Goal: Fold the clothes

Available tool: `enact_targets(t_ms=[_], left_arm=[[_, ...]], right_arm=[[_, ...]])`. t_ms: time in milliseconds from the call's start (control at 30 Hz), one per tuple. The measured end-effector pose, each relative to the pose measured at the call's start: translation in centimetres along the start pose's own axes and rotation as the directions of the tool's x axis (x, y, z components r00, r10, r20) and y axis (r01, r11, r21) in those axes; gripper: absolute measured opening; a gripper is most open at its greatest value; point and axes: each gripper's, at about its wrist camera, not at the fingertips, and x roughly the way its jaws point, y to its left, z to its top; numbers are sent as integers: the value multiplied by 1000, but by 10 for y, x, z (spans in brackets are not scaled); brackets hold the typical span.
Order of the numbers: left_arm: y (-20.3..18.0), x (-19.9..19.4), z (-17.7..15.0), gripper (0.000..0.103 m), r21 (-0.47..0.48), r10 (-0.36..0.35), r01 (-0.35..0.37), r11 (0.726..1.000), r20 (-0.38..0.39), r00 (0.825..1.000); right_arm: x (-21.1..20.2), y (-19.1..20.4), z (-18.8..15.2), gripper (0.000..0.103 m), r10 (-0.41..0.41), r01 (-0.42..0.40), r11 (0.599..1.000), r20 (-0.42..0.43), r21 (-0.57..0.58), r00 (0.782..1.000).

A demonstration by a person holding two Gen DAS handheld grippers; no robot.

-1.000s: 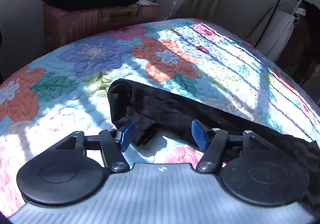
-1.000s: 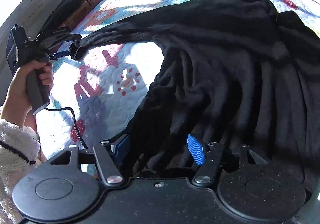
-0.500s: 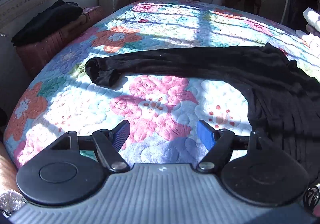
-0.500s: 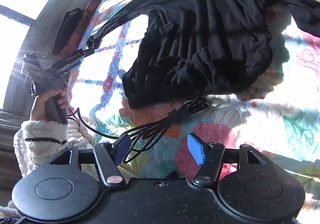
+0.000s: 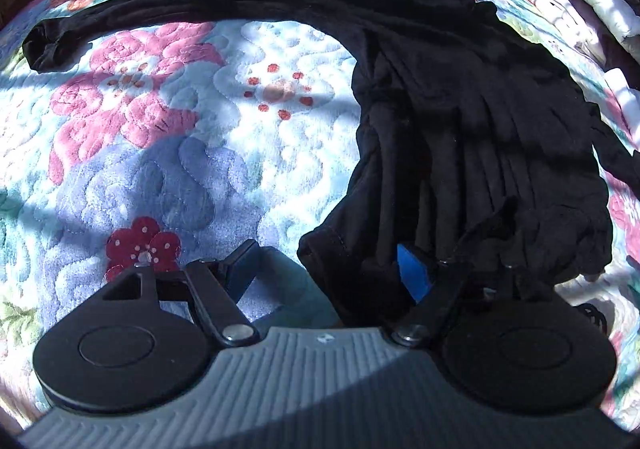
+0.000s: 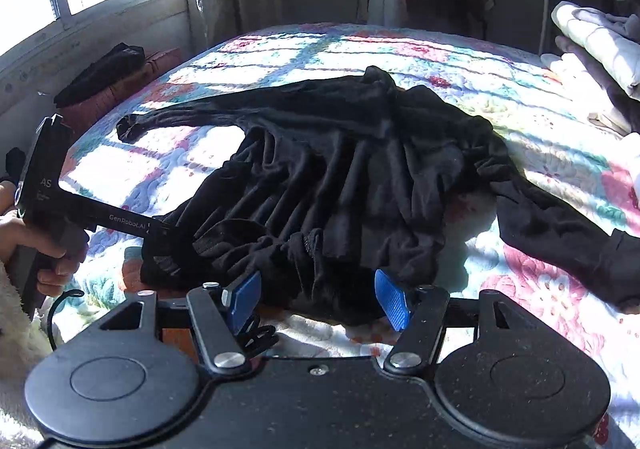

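A black long-sleeved garment [image 5: 460, 121] lies bunched in pleats on the flowered quilt [image 5: 168, 137]. One sleeve [image 5: 168, 9] stretches left. My left gripper [image 5: 328, 273] is open, its jaws astride the left corner of the hem, which lies between them. In the right wrist view the garment [image 6: 352, 177] spreads across the bed, its other sleeve [image 6: 560, 225] trailing right. My right gripper [image 6: 316, 297] is open, its jaws around the bunched hem in the middle. The left gripper [image 6: 160, 233] shows there at the hem's left end.
Folded pale clothes [image 6: 592, 37] are stacked at the bed's right side. A reddish suitcase [image 6: 132, 77] with dark cloth on top stands under the window at the left. A black cable [image 6: 256, 337] coils under the right gripper. Curtains and hanging clothes lie behind the bed.
My left gripper has left the sleeve cuff and come down to the hem's left corner. My right gripper has swung back low to the middle of the hem. Both stay open.
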Motion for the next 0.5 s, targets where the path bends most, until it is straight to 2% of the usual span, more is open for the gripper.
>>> enact_targets(t_ms=[33,100,167,200,233,267,300,333,367,400,433,467,500], left_arm=[[-1,1,1,76,-2,2,-2,1000,5,1000],[-1,4,2,87,-2,-6,6,1000,4,1000],[-5,8,2,97,22,-10,10,1000,-7,1000],[-7,9,3,96,35,-6,6,999,-9,1000],[-8,7,3,95,42,17,-17,999,4,1000],[-8,4,3,75,49,39,-40,998,17,999],[-9,1,3,42,56,61,-63,996,31,998],[-9,-2,4,28,57,76,-78,995,41,996],[-2,-7,4,9,10,37,-37,999,29,999],[16,-17,4,9,-142,-25,28,989,20,999],[31,-27,3,9,-263,-67,75,962,40,997],[43,-41,1,9,-325,-108,131,937,89,990],[45,-55,-1,9,-313,-71,105,944,119,990]], right_arm=[[11,-1,2,68,10,-10,1000,2,-17,1000],[32,0,2,68,43,-44,999,-25,-32,999],[51,3,0,67,34,-39,997,-67,-69,997],[60,7,-1,44,19,-29,994,-96,-103,995],[70,12,-3,5,-2,-17,990,-136,-141,991],[74,13,-2,7,0,-22,989,-149,-146,989],[72,12,0,6,26,-45,989,-135,-140,990],[69,11,3,6,54,-70,988,-119,-134,991],[63,10,6,6,87,-99,987,-100,-128,991],[54,8,9,6,120,-130,985,-87,-113,989],[46,6,12,6,149,-156,983,-81,-92,986],[37,3,14,6,176,-182,981,-79,-69,981],[26,1,15,6,199,-203,978,-92,-44,976]])
